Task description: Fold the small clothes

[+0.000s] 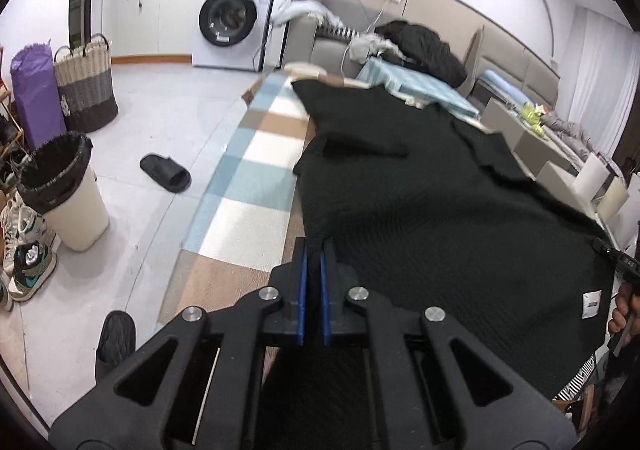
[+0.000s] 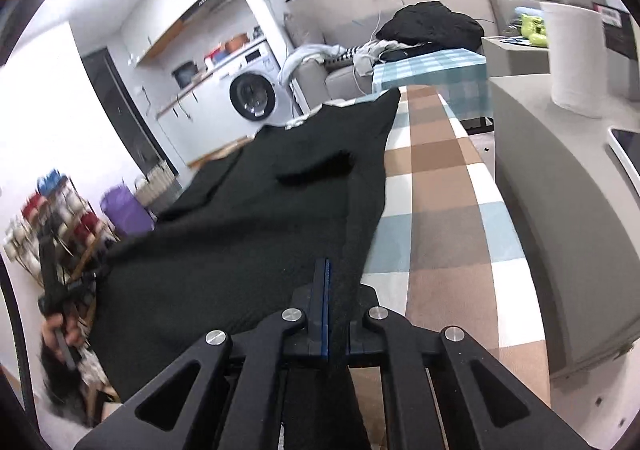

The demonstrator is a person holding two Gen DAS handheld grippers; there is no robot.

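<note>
A black knitted garment (image 1: 420, 202) lies spread along a table covered with a checked cloth (image 1: 256, 154); its near hem is lifted. My left gripper (image 1: 314, 250) is shut on the garment's near left hem corner, black fabric hanging between the blue pads. My right gripper (image 2: 335, 270) is shut on the near right hem edge of the garment (image 2: 248, 226), fabric draped over one finger. The checked cloth (image 2: 440, 210) shows bare to the right. The other gripper appears at each view's edge, the right one (image 1: 616, 258) and the left one (image 2: 76, 286).
A washing machine (image 1: 230, 20), a woven basket (image 1: 86, 86), a lined bin (image 1: 64, 190), a slipper (image 1: 166, 172) and shoes (image 1: 30, 262) stand on the floor to the left. A sofa with dark clothes (image 1: 424, 46) lies beyond. A grey cabinet (image 2: 560, 190) with a paper roll (image 2: 576, 58) is at right.
</note>
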